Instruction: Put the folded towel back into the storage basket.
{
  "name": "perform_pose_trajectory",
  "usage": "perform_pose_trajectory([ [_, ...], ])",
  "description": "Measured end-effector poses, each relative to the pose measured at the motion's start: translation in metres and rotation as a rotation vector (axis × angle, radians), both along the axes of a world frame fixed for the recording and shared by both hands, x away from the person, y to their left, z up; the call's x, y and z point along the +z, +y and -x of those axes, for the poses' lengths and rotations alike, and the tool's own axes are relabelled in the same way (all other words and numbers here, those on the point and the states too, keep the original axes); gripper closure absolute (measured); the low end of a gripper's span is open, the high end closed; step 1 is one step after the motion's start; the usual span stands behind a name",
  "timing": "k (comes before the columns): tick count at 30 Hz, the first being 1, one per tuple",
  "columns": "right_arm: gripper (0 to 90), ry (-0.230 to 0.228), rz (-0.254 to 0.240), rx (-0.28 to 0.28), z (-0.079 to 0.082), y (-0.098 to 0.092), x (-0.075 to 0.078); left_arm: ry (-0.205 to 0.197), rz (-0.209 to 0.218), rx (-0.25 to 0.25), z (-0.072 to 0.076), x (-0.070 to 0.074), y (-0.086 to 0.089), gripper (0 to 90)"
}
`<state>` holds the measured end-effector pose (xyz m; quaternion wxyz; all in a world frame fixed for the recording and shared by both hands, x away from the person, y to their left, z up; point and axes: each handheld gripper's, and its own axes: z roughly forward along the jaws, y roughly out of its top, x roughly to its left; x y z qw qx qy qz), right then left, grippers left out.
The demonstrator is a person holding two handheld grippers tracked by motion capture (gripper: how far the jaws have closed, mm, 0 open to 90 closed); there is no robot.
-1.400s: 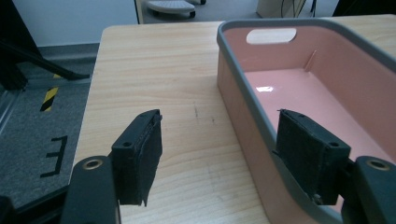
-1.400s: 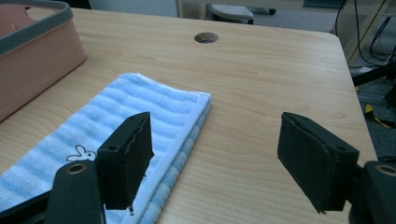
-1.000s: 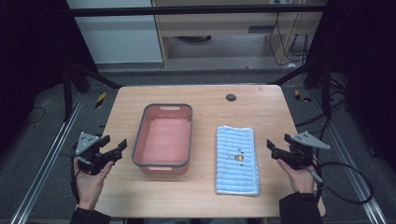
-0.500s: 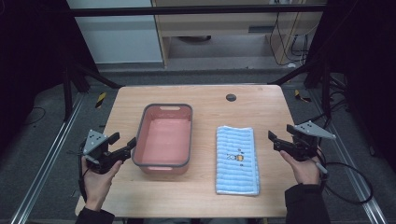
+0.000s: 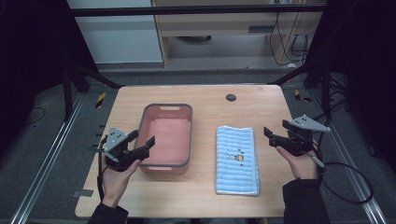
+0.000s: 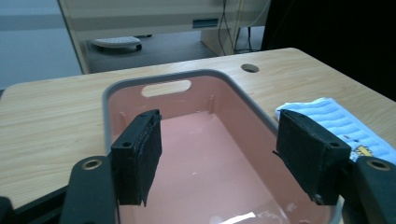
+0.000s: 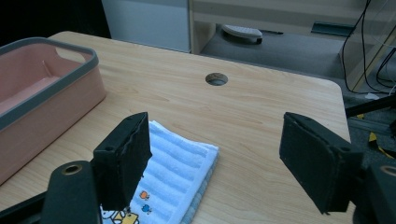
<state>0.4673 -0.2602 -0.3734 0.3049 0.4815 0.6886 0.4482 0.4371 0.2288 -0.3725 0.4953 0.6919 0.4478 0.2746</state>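
Left hand-held gripper (image 5: 141,143) sits at lower left of the high view, jaws spread wide and empty, aimed over the near left corner of the pink basin (image 5: 166,135). In the left gripper view the basin (image 6: 205,140) lies between and beyond the two pads, nothing clamped. Right hand-held gripper (image 5: 270,134) is at right of the frame, jaws also apart and empty, just beside the right edge of the folded blue towel (image 5: 236,158) but not touching it.

Towel: centre-right of the high view, flat on the tabletop (image 5: 219,105), long axis running toward the top of the frame; small printed figure near its middle. In the right gripper view its far corner (image 7: 187,163) shows layered folds. Judgement: light, soft, limp; it will sag and may unfold if lifted by a single layer. Best hold is probably a pinch through all layers at the right edge or a corner.

Basin: centre-left, empty, grey rim, cut-out handle at far end. Judgement: rigid, light plastic, smooth walls; grip the rim.

Cable hole (image 5: 230,97) lies above the towel, well apart.
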Motion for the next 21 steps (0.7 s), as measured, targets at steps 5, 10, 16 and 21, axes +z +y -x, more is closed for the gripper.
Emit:
perform_pose_trajectory([
  [5,24.6,-0.001,0.012,0.002,-0.002,0.003,0.002,-0.007,-0.009,-0.027,-0.001,0.0,-0.017,30.7],
  [10,24.9,-0.006,0.014,0.005,-0.004,0.004,0.002,-0.005,-0.017,-0.056,-0.001,-0.003,-0.035,30.6],
  [16,26.4,-0.009,0.014,0.012,-0.007,0.006,0.002,-0.003,-0.026,-0.088,0.0,-0.007,-0.053,30.6],
  [21,29.1,-0.009,0.014,0.01,-0.012,0.006,0.003,0.0,-0.032,-0.113,0.0,-0.01,-0.068,30.9],
])
